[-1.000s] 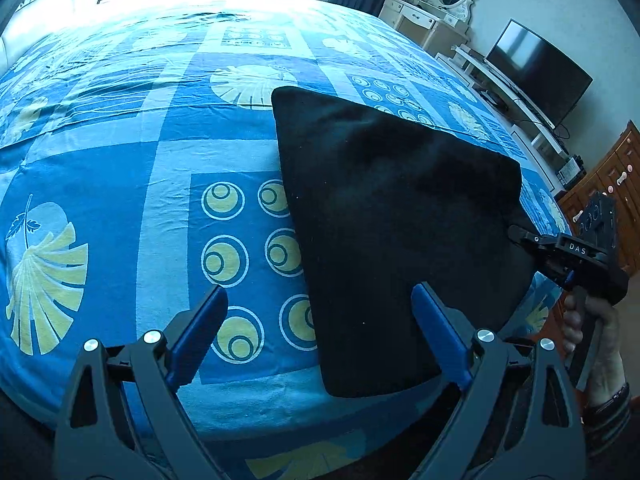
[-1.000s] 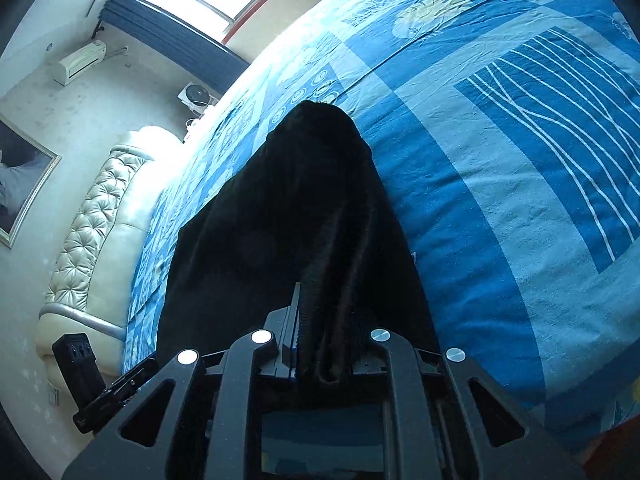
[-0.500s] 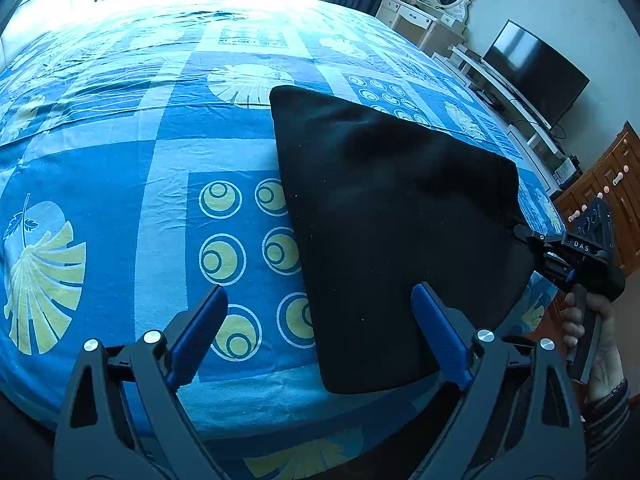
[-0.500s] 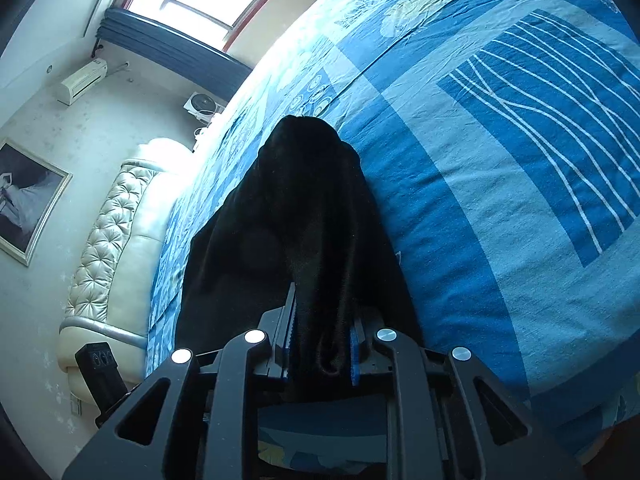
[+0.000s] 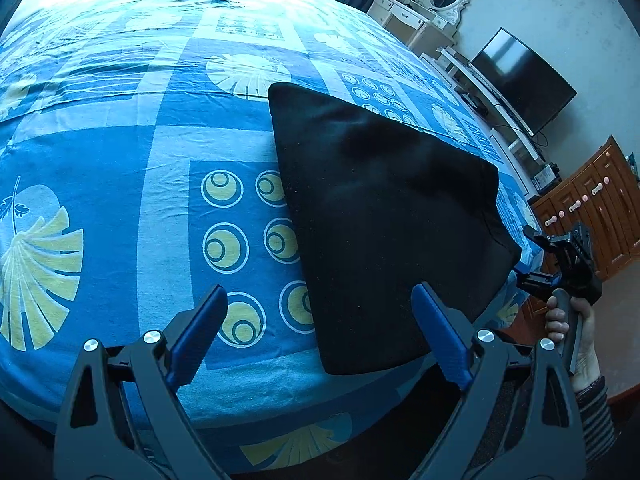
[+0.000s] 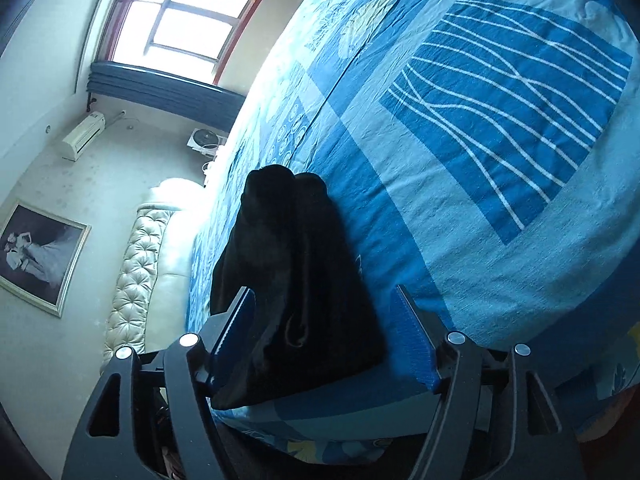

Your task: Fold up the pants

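One pair of black pants [image 5: 384, 216], folded into a compact dark slab on the near right part of the blue patterned bedspread [image 5: 120, 160], close to the bed's edge. Gone from the right gripper [image 6: 324, 332]: the pinch on the cloth seen a second ago; jaws opening now, fabric lying loose between the blue pads, no longer pressed. Probably a fold just set down and let go, so likely near the end, or ready for one more fold. Two grippers: left gripper [image 5: 320, 332] spread wide and empty over the bedspread near the pants' front corner. One hand [image 5: 576, 332] visible on the right handle.
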